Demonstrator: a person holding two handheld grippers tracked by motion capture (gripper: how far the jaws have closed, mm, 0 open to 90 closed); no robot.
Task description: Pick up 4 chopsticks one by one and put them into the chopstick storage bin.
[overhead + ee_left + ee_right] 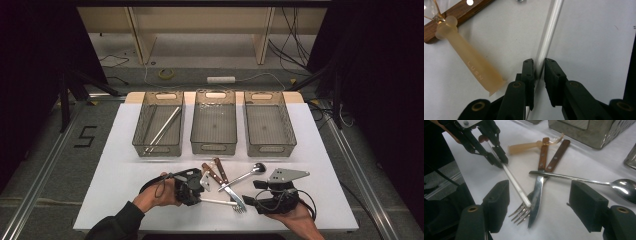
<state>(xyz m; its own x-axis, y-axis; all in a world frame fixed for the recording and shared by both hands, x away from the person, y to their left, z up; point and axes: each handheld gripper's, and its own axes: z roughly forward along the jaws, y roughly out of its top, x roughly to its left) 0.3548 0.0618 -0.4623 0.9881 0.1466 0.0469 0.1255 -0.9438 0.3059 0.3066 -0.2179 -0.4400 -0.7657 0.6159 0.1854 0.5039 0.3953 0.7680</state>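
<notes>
"LUSN" runs along the translucent plastic handle [470, 67]; a "5" [86, 136] marks the floor

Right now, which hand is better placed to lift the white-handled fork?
Left. The left tongs already straddle the fork handle, jaws nearly closed on it. The right tongs hover open above the fork tines and knife, gripping nothing.

Fork [520, 192]: glossy white handle that looks plastic, polished metal tines. Knives [541, 172]: wood handles with rivets, shiny steel blades. Spoon [624, 186]: mirror-finish metal. Translucent amber plastic utensil [469, 62], smooth. Bench [125, 170]: matt white. Claw pads [587, 206]: matt black.
</notes>
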